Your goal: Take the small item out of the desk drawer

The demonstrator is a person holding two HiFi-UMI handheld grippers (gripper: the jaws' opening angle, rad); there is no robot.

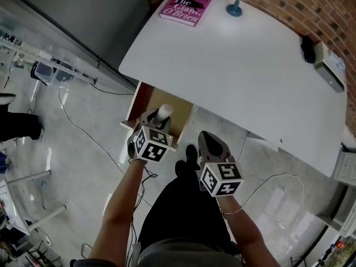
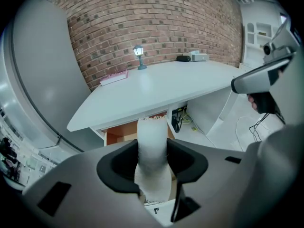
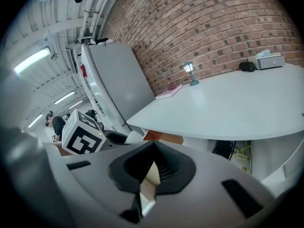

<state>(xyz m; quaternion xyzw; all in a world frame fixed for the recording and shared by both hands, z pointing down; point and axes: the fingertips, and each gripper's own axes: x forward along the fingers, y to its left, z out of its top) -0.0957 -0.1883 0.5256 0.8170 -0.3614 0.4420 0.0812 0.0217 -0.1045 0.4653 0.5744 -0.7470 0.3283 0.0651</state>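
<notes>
Drawer (image 1: pixel 146 100) partly hidden behind left gripper (image 1: pixel 157 118) | white roll (image 2: pixel 152 141) clamped

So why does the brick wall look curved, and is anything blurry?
Left gripper view: the wide lens bows the brick wall and the desk; the white roll, close to the lens, looks soft. Right gripper view: same bowing, and the ceiling lights glare at upper left. Head view: evenly lit, fairly sharp.
</notes>
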